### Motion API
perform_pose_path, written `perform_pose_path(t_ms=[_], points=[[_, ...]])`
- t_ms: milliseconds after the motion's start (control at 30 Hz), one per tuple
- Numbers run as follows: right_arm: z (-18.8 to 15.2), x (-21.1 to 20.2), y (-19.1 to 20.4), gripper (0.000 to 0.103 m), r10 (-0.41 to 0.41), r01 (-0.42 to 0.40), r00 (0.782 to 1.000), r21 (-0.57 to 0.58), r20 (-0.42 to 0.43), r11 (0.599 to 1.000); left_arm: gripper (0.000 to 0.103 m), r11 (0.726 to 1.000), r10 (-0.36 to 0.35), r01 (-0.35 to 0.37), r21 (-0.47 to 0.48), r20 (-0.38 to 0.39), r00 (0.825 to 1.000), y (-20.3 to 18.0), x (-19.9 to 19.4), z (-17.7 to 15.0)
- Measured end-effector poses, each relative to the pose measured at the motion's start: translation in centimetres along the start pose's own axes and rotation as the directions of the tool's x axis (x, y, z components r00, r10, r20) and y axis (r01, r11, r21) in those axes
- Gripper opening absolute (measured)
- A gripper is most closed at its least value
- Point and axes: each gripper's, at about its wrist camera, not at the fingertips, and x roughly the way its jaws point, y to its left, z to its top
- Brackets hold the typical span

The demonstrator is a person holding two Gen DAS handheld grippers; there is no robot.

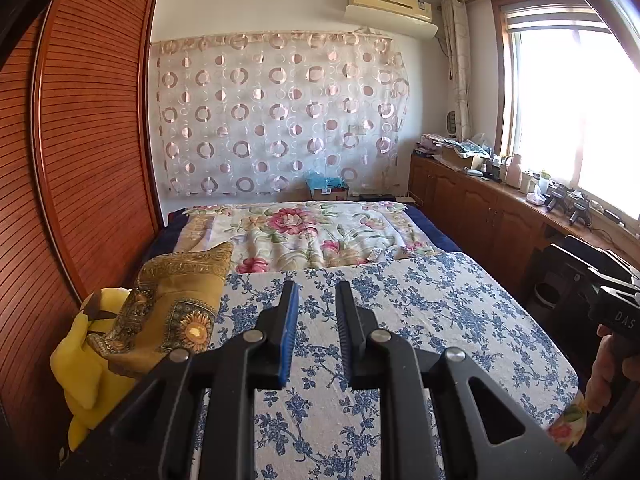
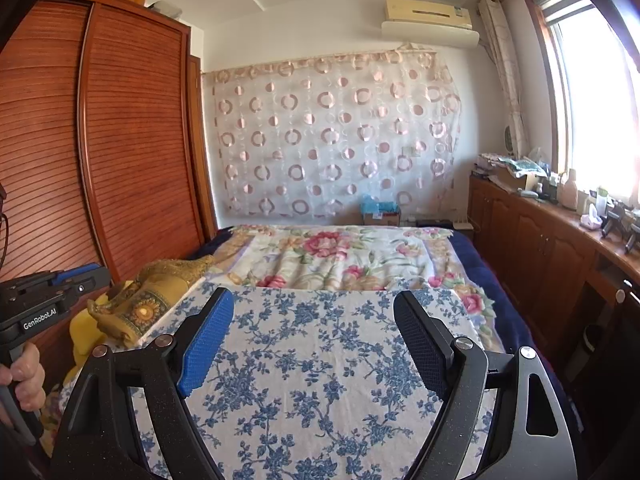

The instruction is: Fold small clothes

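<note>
Left gripper point(image 1: 317, 304): parted by narrow gap, nothing between pads, hovering over blue floral cloth point(image 1: 400, 320). Right gripper point(image 2: 314, 344): spread wide, empty, above same cloth point(image 2: 312, 360). Mustard patterned garment point(image 1: 176, 312) crumpled at 9 o'clock of cloth, draped on yellow cushion point(image 1: 80, 368); seen at 10 o'clock in right wrist view point(image 2: 148, 304). Pink floral bedspread point(image 1: 304, 232) at 12 o'clock, beyond cloth.

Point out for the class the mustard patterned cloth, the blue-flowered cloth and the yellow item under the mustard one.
mustard patterned cloth point(image 1: 176, 312): left wrist view, sunflower panel.
blue-flowered cloth point(image 2: 312, 344): right wrist view, middle, between the fingers.
yellow item point(image 1: 80, 364): left wrist view, bare side.
</note>
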Motion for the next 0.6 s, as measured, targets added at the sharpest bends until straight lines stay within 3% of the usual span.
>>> perform_pose_path(t_ms=[600], points=[[0.70,-0.59,-0.01,0.084,-0.006,0.006,1.000,-0.001,0.011,1.000,0.018,1.000,0.000,0.000,-0.001,-0.003,1.000,-0.02,-0.21,-0.02]])
